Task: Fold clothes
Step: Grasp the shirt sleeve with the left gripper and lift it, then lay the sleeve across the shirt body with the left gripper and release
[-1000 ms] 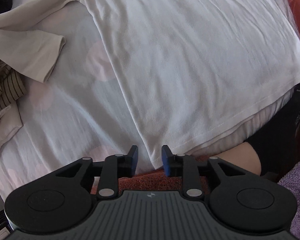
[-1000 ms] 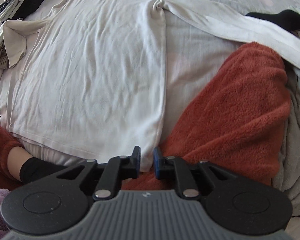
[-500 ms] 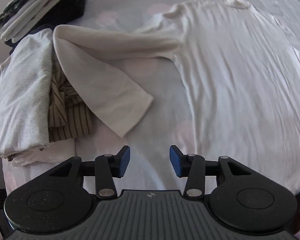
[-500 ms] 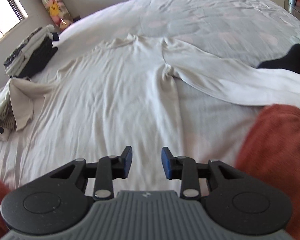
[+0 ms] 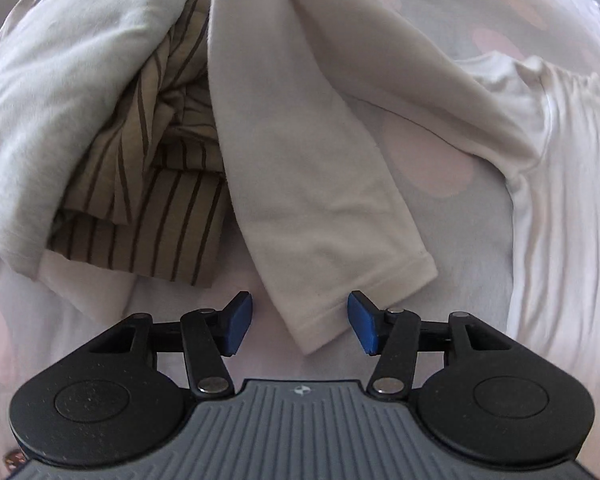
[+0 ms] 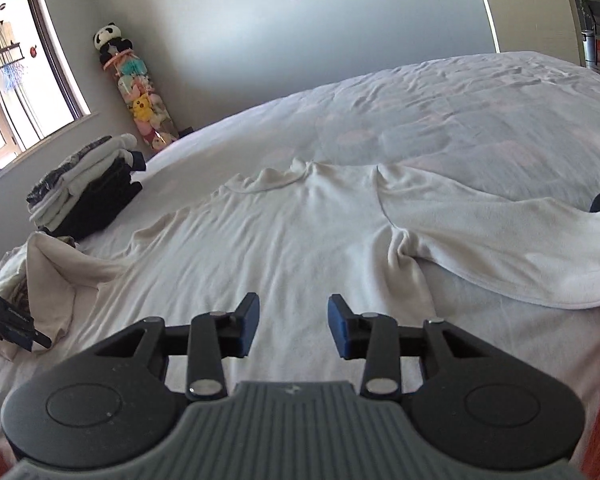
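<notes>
shirt: cream long-sleeved top (image 6: 284, 240) lay flat, front up, on the bed (image 6: 480, 112), collar toward the far wall, both sleeves out to the sides.
left sleeve: bent back on itself; cuff (image 5: 352, 300) lay on the sheet, its corner reaching in between the left tool's blue pads.
left gripper (image 5: 300, 322): pointed steeply down over that cuff; jaws apart, just been closing, pads not pressing the cloth.
right gripper (image 6: 293, 326): hovered over the lower body of the shirt, aimed up its length toward the collar; jaws apart, just been opening, nothing between them.
right sleeve (image 6: 500, 248): stretched off to the right, well clear of the right tool.
unfolded heap: striped garment (image 5: 148, 184) and pale grey cloth (image 5: 60, 92) just beside the left sleeve, touching it.
folded stack (image 6: 84, 192): near the bed's left edge, beyond the heap.
</notes>
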A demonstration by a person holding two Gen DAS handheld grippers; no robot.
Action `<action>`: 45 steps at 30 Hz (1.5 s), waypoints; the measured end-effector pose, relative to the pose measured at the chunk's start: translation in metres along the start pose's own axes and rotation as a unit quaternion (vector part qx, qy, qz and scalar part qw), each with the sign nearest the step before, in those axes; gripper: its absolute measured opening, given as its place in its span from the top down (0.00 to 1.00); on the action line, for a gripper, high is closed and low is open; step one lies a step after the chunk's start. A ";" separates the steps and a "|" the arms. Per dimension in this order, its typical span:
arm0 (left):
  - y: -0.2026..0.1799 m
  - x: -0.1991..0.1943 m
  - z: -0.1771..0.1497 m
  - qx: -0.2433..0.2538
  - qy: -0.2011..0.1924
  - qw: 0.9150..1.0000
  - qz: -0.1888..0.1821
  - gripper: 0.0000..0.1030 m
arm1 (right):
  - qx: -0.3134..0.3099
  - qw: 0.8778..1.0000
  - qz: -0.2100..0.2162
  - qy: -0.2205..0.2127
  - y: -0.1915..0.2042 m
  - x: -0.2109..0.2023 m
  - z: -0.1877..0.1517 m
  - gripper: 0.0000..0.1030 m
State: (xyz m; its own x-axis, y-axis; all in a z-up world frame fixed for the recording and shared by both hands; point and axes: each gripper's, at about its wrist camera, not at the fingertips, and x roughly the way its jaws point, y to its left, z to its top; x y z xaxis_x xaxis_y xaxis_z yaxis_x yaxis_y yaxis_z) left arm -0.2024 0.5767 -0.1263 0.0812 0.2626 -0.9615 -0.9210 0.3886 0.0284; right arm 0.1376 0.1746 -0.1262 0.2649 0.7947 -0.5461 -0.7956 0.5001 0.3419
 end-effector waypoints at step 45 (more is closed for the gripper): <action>-0.165 -0.337 0.153 0.114 -0.242 0.945 -0.187 0.94 | 0.059 0.994 -0.076 0.059 -0.030 0.015 -0.008 0.58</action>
State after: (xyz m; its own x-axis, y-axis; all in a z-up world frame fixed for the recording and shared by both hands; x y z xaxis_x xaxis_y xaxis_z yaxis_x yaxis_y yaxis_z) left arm -0.0190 0.5592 0.2353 0.6001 0.4213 -0.6800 -0.6924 0.6992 -0.1779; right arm 0.1609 0.1690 -0.1506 0.3053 0.6642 -0.6824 -0.6797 0.6539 0.3324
